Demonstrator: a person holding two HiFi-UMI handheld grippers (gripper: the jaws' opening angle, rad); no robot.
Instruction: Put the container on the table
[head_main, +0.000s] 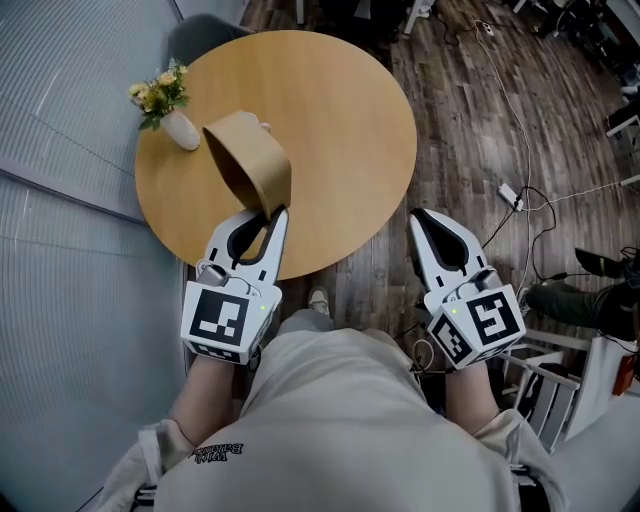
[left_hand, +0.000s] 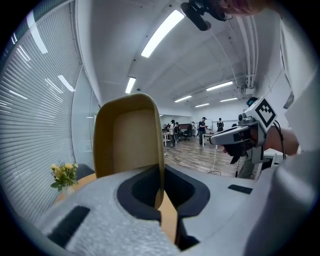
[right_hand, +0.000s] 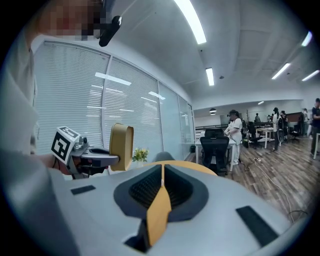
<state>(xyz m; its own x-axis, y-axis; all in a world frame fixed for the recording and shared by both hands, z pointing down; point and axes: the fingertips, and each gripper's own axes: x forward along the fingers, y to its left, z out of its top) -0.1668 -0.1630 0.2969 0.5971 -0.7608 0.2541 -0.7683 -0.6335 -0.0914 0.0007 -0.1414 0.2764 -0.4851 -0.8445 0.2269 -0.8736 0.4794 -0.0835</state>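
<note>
A tan, open-topped container (head_main: 249, 161) hangs tilted above the round wooden table (head_main: 340, 120), its opening facing left. My left gripper (head_main: 273, 214) is shut on the container's near rim. In the left gripper view the container (left_hand: 127, 137) stands up from between the jaws, its wall pinched between them. My right gripper (head_main: 428, 222) is shut with nothing in it, held off the table's near right edge over the floor. The right gripper view shows the container (right_hand: 121, 140) and the left gripper (right_hand: 90, 159) at the left.
A small white vase of yellow flowers (head_main: 166, 105) stands at the table's left edge, just left of the container. Cables and a power strip (head_main: 509, 194) lie on the dark wood floor to the right. A slatted glass wall (head_main: 60, 130) runs along the left.
</note>
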